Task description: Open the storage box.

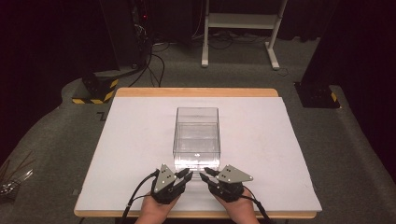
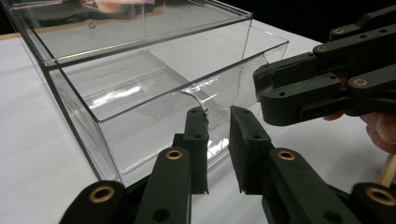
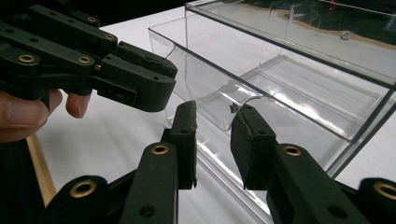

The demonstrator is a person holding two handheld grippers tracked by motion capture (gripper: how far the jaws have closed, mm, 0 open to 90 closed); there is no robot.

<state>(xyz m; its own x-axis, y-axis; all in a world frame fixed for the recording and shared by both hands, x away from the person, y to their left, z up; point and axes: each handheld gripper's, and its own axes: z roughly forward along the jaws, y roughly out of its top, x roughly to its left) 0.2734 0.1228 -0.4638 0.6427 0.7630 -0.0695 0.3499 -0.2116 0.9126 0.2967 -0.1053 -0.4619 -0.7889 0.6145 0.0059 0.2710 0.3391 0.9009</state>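
Note:
A clear plastic box (image 1: 197,135) stands in the middle of the white table (image 1: 130,140), and its clear drawer (image 2: 140,107) is slid partway out toward me. A curved clear lip (image 2: 198,93) sits on the drawer's front wall. My left gripper (image 1: 187,173) and right gripper (image 1: 205,173) meet at that front wall, tips angled toward each other. In the left gripper view the left gripper (image 2: 218,116) is open just short of the lip, with the right gripper (image 2: 259,86) close beside it. The right gripper (image 3: 214,112) is open at the lip (image 3: 238,105), near the left gripper (image 3: 170,84).
The table's wooden edge (image 1: 196,92) runs along the far side. Beyond it on the grey floor are a white desk frame (image 1: 240,28), black stands with yellow-striped bases (image 1: 95,91) and cables. A person's hands (image 1: 154,212) hold the grippers at the near edge.

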